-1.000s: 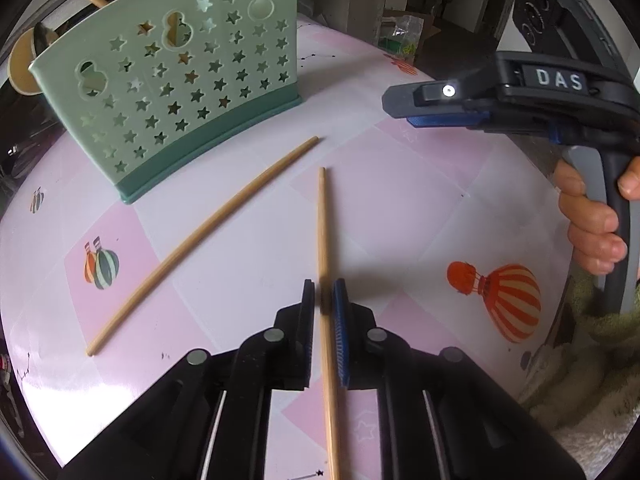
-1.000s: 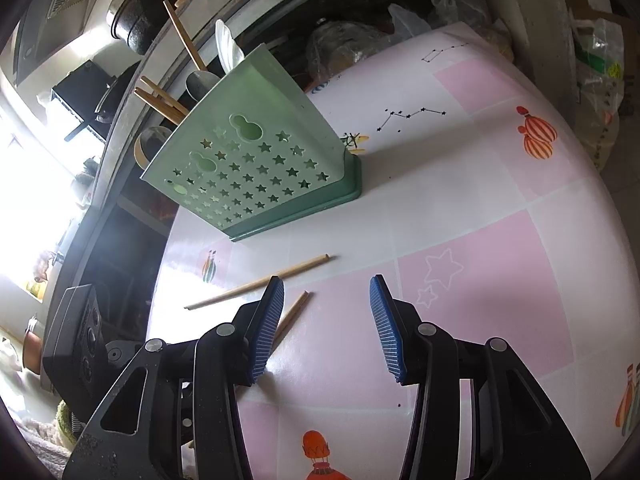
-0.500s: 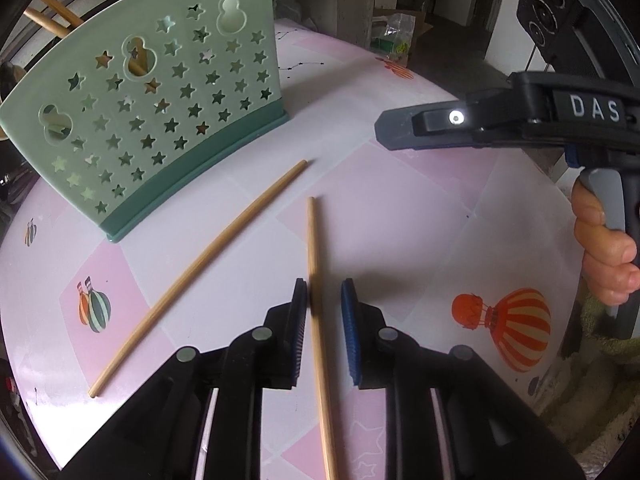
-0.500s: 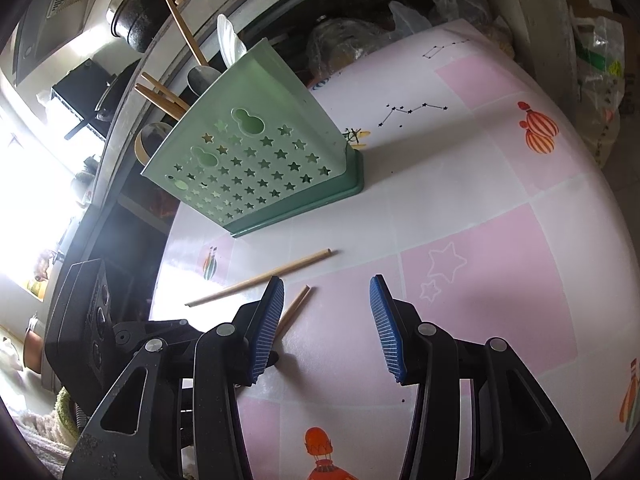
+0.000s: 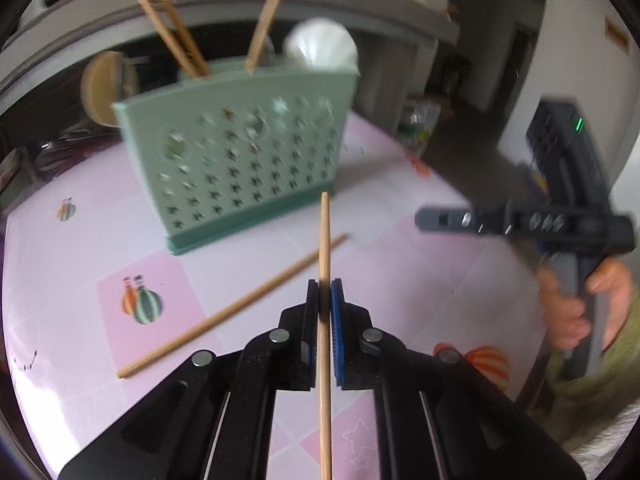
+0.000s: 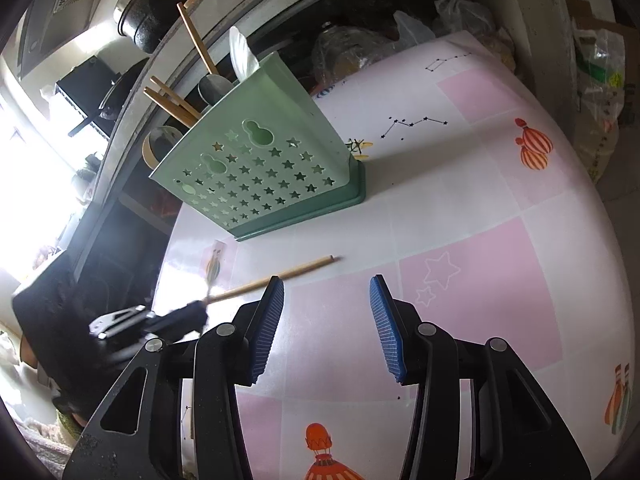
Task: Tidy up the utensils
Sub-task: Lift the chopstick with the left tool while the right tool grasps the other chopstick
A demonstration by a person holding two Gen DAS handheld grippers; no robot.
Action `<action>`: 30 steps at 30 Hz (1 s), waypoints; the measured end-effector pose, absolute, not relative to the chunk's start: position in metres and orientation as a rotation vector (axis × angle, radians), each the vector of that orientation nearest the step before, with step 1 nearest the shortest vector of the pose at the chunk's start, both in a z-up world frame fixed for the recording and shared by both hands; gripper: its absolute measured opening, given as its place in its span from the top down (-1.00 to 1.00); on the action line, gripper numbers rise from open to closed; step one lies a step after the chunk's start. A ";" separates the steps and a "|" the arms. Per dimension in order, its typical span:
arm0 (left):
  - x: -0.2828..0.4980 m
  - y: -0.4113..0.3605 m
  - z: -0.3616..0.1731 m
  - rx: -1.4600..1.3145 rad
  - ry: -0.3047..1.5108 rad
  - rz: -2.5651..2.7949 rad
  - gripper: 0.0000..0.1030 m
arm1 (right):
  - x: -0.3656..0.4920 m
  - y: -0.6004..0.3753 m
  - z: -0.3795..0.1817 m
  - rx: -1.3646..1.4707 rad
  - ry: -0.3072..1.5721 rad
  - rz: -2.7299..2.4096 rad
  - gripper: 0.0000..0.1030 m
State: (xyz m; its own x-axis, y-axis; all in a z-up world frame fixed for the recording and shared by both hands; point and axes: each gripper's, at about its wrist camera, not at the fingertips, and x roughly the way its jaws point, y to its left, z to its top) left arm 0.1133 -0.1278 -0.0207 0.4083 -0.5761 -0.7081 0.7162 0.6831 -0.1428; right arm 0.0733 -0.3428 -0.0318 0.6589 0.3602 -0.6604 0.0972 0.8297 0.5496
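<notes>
A slender, pale wooden chopstick is clamped between the blue-padded jaws of the left tongs, its long axis running straight ahead along the fingers, with the far tip raised off the table and aimed toward the lower right edge of the mint-green plastic utensil holder with star-shaped cut-outs. The holder stands ahead and slightly to the left of the tip, upright, with its open top well above the tip. A tilt of the stick toward vertical is judged necessary before it can be dropped in. A second wooden chopstick lies flat on the pink-and-white patterned table, diagonal, passing under the held one and apart from the holder's base. Inside the holder, two wooden chopsticks, a wooden handle and a white spoon are already stood, and may crowd the entry. The right tongs are held wide apart and empty, off to the right, above bare table, farther from the holder.
</notes>
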 end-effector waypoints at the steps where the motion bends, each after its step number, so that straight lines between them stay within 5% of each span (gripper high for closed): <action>1: 0.112 -0.116 -0.012 0.148 0.781 -0.813 0.89 | 0.075 -0.341 -0.031 0.580 0.854 0.166 0.13; 10: 0.097 -0.021 0.036 -0.100 0.588 -0.737 0.89 | 0.116 -0.281 -0.021 0.401 0.885 0.423 0.13; 22: 0.067 0.050 0.075 -0.179 0.434 -0.589 0.89 | 0.168 -0.147 -0.027 -0.248 0.895 0.765 0.14; 30: 0.062 0.070 0.082 -0.189 0.411 -0.515 0.89 | 0.178 -0.086 -0.047 -0.512 0.910 0.887 0.42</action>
